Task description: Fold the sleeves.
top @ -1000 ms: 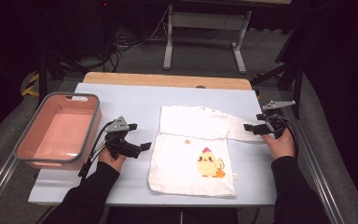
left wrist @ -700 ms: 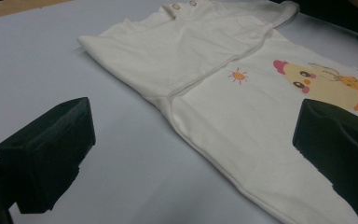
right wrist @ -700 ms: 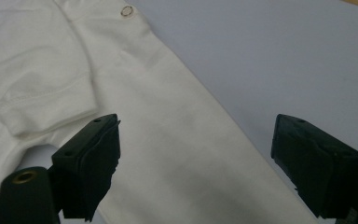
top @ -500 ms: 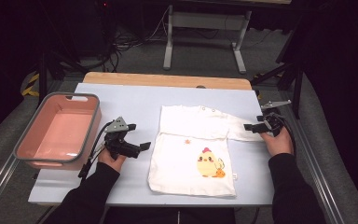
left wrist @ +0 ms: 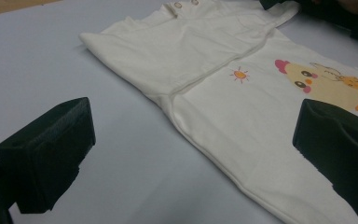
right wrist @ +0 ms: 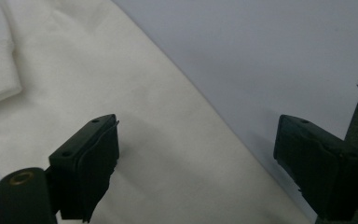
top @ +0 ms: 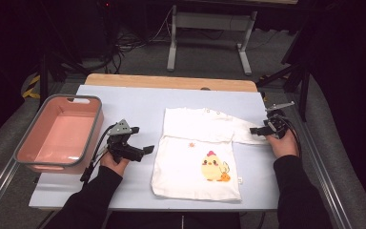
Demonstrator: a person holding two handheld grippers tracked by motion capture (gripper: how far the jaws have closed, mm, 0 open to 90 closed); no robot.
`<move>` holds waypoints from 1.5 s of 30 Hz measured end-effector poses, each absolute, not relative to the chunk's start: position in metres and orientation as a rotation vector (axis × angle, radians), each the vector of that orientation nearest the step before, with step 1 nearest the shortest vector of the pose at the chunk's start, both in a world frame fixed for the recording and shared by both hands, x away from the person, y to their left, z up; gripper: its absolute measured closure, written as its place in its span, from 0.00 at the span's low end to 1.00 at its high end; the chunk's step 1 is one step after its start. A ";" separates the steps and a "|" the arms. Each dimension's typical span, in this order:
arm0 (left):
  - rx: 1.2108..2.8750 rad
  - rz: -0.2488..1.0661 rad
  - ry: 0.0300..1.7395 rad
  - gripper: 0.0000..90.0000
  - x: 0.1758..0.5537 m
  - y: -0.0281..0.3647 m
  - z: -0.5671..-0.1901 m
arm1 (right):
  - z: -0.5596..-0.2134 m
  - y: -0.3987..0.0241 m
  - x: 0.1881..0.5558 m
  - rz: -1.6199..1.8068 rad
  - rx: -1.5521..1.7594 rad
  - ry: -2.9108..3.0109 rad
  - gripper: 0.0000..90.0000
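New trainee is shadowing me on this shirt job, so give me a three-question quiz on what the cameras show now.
1. True or false: the left gripper is clamped on the shirt.
2. Where is the right gripper? A) over the pink tub B) at the shirt's sleeve end C) off the table
3. What is printed on the shirt's front?

Key: 1. False, its jaws are open beside the shirt. 2. B, jaws open. 3. A chick and a small sun.

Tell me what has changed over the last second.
The right gripper came down and in over the shirt's sleeve, jaws open and just widening, gripping nothing. The left gripper, white shirt and pink bin stayed put.
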State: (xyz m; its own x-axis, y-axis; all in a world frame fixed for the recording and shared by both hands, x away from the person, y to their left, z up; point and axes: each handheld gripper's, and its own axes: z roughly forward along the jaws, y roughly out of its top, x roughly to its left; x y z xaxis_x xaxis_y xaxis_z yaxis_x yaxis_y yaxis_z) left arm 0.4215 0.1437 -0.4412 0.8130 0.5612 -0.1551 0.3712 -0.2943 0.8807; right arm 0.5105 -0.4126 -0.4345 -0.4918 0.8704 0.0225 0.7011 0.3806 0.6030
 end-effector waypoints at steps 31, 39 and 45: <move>1.932 0.244 0.693 0.00 0.420 0.142 -0.441 | -0.425 -0.413 0.507 0.686 1.425 2.418 0.74; 1.937 0.256 0.694 0.00 0.419 0.142 -0.440 | -0.416 -0.410 0.503 0.637 1.397 2.373 0.97; 1.940 0.274 0.699 0.00 0.419 0.142 -0.440 | -0.399 -0.405 0.498 0.677 1.355 2.353 0.97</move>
